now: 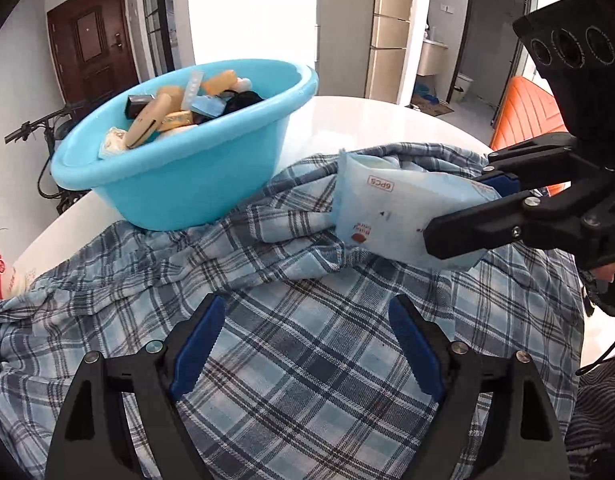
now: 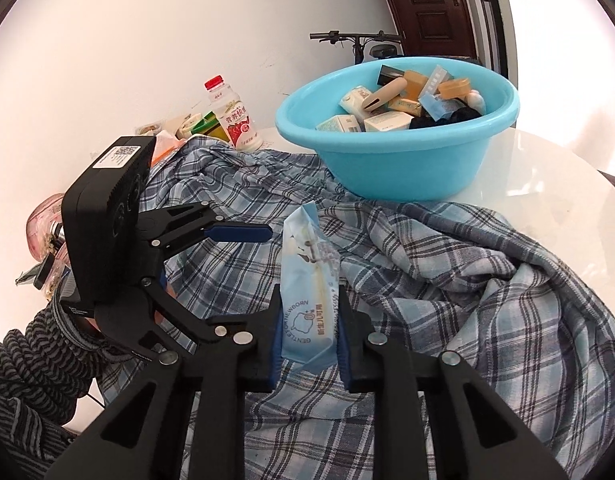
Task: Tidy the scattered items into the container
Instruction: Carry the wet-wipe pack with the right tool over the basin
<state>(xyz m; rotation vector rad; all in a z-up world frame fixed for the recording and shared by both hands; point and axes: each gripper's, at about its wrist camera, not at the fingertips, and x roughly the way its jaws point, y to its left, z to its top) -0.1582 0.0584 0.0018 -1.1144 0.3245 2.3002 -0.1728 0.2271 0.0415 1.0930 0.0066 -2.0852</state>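
A light-blue basin (image 1: 179,184) (image 2: 391,160) stands at the far side of the round white table, holding several small items: boxes, soap bars, a beige tube, a dark cloth. My right gripper (image 2: 307,340) (image 1: 455,216) is shut on a pale blue wipes packet (image 2: 309,276) (image 1: 387,208) and holds it just above the plaid shirt (image 1: 307,360) (image 2: 487,280), short of the basin. My left gripper (image 1: 303,344) (image 2: 243,264) is open and empty, low over the shirt.
A blue plaid shirt covers the near half of the table (image 1: 387,128). A red-capped drink bottle (image 2: 231,116) and some snack packets stand at the table's far left edge. A bicycle (image 1: 47,128) and a brown door are behind the basin.
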